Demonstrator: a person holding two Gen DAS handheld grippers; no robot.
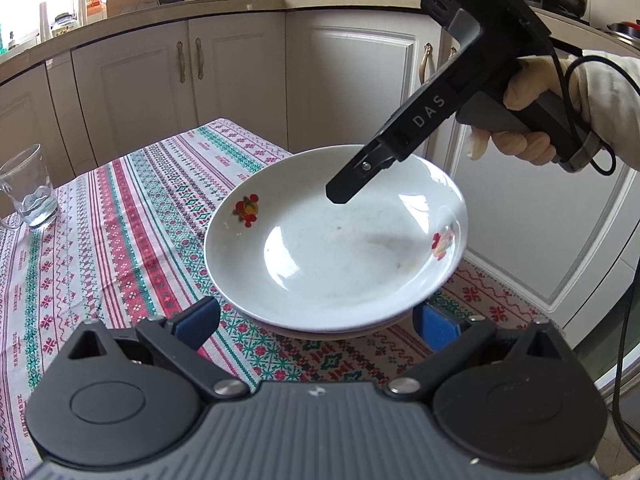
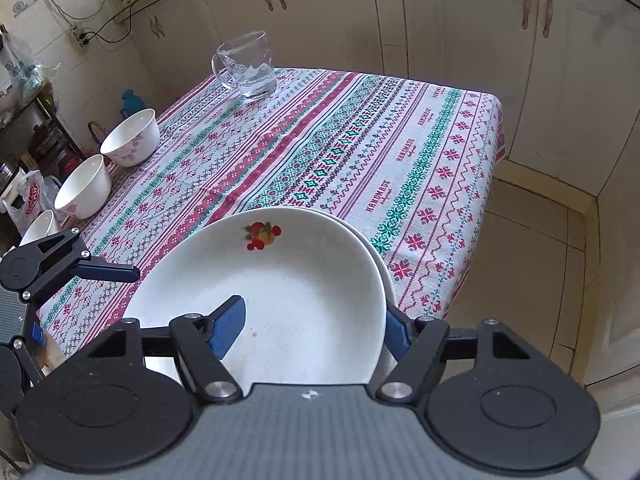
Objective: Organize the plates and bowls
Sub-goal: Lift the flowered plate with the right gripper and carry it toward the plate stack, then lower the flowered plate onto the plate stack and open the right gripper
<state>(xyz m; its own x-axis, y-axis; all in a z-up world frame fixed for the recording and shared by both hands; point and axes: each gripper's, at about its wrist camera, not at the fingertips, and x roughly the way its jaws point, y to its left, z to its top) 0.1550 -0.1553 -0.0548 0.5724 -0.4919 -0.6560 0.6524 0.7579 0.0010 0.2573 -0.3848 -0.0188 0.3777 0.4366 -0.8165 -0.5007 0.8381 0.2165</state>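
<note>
- Now the top plate [image 2: 304, 300], white with a fruit motif, lies on a second plate [image 2: 387, 276] at the near edge of the patterned tablecloth [image 2: 360, 140].
- Right gripper [image 2: 312, 330]: jaws part open, straddling the top plate's rim, one finger above the dish, one outside; pads not pressing.
- Left gripper [image 1: 316, 322]: jaws wide apart, empty, just beside the plates.
- Three white bowls [image 2: 130, 136] line the far left edge; a glass mug [image 2: 246, 64] stands well apart.
</note>
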